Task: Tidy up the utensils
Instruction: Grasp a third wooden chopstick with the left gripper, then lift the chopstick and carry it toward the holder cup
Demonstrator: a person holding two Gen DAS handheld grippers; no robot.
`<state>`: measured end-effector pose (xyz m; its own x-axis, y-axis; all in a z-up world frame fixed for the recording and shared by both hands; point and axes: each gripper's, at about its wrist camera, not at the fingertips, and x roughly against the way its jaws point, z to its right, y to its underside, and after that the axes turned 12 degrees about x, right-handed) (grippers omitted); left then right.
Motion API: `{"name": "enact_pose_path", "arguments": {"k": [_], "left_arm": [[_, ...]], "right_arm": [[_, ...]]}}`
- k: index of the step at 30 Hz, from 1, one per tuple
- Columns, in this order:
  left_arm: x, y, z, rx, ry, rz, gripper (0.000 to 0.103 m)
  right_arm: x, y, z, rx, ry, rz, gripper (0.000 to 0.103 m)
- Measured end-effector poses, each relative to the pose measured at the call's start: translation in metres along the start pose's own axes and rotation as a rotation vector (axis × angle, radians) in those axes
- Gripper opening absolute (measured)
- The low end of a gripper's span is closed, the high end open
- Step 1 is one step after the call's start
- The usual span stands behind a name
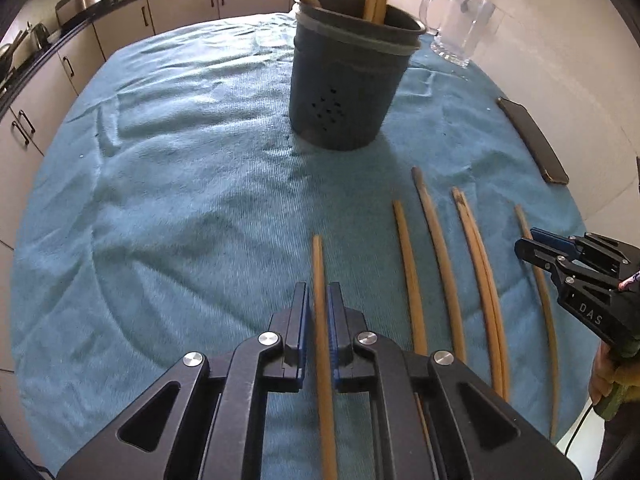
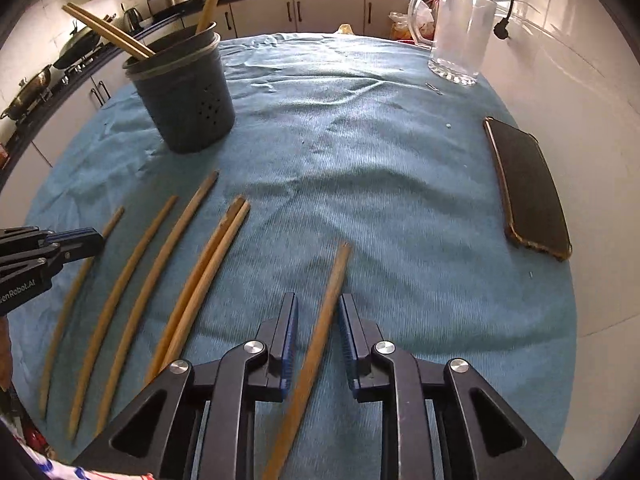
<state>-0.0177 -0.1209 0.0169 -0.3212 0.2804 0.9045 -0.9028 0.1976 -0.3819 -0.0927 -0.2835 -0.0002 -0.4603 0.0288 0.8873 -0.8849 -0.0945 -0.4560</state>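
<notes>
Several wooden chopsticks lie side by side on a blue cloth [image 1: 168, 184]. My left gripper [image 1: 319, 292] is closed around the leftmost chopstick [image 1: 318, 264], pads nearly touching it. My right gripper [image 2: 318, 304] is open, its jaws either side of the rightmost chopstick [image 2: 334, 280] without gripping it. A dark grey utensil holder [image 1: 340, 84] stands upright on the cloth beyond the chopsticks and holds a few chopsticks; it also shows in the right wrist view [image 2: 188, 96]. The right gripper shows at the right edge of the left wrist view [image 1: 528, 246].
A clear glass jug [image 2: 460, 36] stands at the far right of the cloth. A dark phone [image 2: 528, 188] lies near the right edge. Kitchen cabinets [image 1: 180, 4] and a counter with pots run behind the table. A white wall is on the right.
</notes>
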Motion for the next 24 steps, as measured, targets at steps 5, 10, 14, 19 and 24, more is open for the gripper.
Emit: {"name": "enact_pose_path", "arguments": {"k": [5, 10, 14, 19, 24], "left_arm": [[-0.005, -0.009, 0.004, -0.012, -0.002, 0.009, 0.008], [-0.006, -0.008, 0.006, -0.010, 0.004, 0.033, 0.008], [-0.004, -0.005, 0.004, -0.015, -0.005, 0.052, 0.005], [0.027, -0.001, -0.003, 0.014, 0.000, 0.136, 0.005], [0.088, 0.012, -0.008, 0.015, 0.029, 0.282, 0.005]], "right_arm": [[-0.010, -0.020, 0.001, 0.008, 0.010, -0.028, 0.022], [-0.014, -0.031, -0.002, 0.010, 0.011, -0.030, 0.017], [-0.012, -0.028, -0.004, -0.005, -0.002, -0.001, 0.008], [0.018, -0.021, 0.000, -0.057, -0.040, 0.111, 0.007], [0.068, -0.015, -0.005, -0.062, -0.022, 0.245, 0.007]]}}
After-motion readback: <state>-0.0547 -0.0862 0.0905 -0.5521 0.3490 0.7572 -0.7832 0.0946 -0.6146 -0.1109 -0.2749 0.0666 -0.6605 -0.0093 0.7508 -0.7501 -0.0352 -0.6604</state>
